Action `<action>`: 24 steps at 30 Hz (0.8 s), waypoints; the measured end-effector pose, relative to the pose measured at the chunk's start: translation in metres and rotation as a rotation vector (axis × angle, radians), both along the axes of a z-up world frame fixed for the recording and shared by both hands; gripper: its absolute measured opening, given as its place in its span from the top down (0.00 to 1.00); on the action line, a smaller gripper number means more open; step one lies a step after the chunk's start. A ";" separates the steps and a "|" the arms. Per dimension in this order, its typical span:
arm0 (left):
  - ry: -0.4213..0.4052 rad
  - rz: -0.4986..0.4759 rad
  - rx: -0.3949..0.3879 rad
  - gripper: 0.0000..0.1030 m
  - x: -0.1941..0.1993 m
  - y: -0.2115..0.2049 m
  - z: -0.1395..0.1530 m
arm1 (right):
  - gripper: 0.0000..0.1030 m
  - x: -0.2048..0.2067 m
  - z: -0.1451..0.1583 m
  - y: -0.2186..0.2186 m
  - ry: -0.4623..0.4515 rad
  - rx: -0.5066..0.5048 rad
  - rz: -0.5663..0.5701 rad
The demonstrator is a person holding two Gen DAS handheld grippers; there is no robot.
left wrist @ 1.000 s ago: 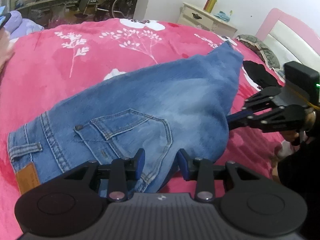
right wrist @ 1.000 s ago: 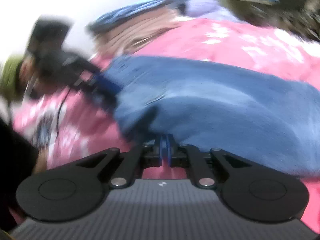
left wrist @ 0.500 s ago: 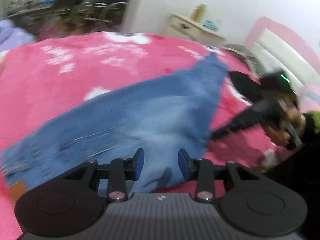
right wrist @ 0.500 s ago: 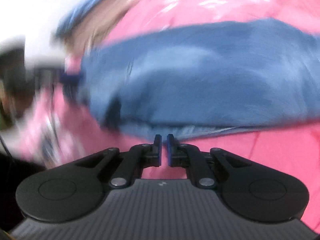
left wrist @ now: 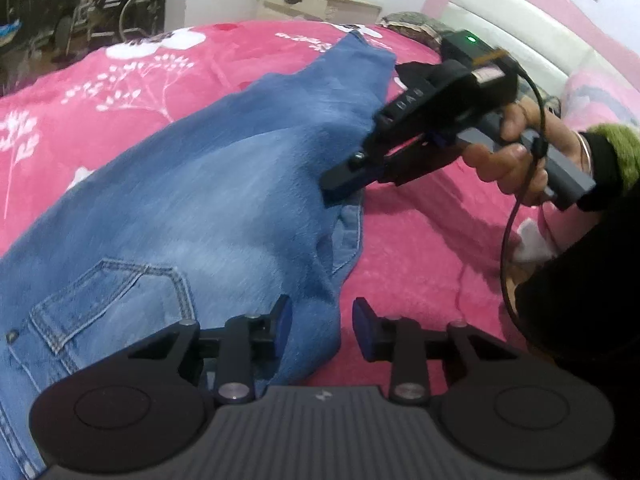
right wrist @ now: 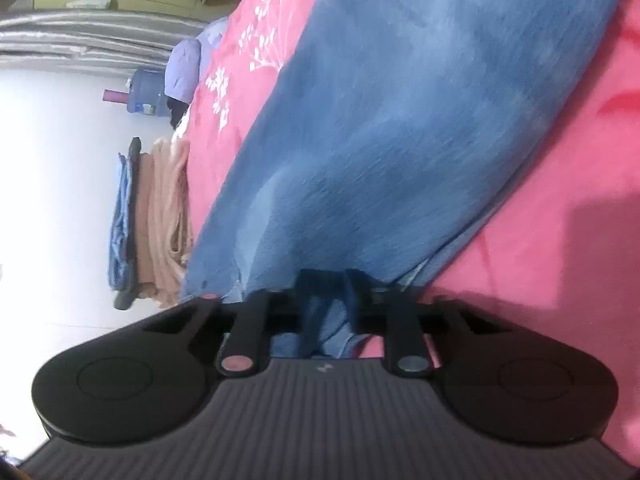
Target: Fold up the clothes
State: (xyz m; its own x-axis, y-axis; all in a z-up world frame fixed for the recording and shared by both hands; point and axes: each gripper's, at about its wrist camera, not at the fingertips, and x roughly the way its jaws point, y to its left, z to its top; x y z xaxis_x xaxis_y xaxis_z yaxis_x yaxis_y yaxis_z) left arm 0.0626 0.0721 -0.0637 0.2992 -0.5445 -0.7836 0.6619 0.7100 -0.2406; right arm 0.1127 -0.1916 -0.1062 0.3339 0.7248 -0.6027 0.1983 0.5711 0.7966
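A pair of blue jeans (left wrist: 192, 208) lies across the pink floral bedspread (left wrist: 132, 76), back pocket toward the lower left. My left gripper (left wrist: 322, 320) is open, its jaws straddling the jeans' near edge. My right gripper (left wrist: 340, 176) reaches in from the right, rolled on its side, at the jeans' right edge. In the right wrist view the jeans (right wrist: 420, 112) fill the frame and denim sits bunched between the right gripper's (right wrist: 328, 288) jaws, which look partly closed on it.
A white nightstand (left wrist: 316, 0) and pink headboard (left wrist: 520, 12) stand at the far side. A stack of folded clothes (right wrist: 156, 220) rests on the bed's edge. A blue water jug (right wrist: 146, 92) stands on the floor beyond.
The right gripper rolled onto its side and moved onto the jeans' edge, taking denim between its jaws. The left gripper stayed open and shifted toward the jeans' right edge.
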 end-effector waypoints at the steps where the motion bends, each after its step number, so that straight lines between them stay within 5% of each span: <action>1: 0.008 0.006 -0.007 0.68 0.000 0.001 0.000 | 0.94 -0.001 0.001 -0.002 0.000 -0.007 -0.002; 18: 0.037 0.030 -0.029 0.66 0.007 0.004 -0.003 | 0.90 0.016 -0.009 -0.003 0.072 0.019 -0.017; 24: 0.016 0.011 -0.023 0.67 -0.002 0.003 0.002 | 1.00 0.008 0.006 -0.005 0.008 -0.071 -0.047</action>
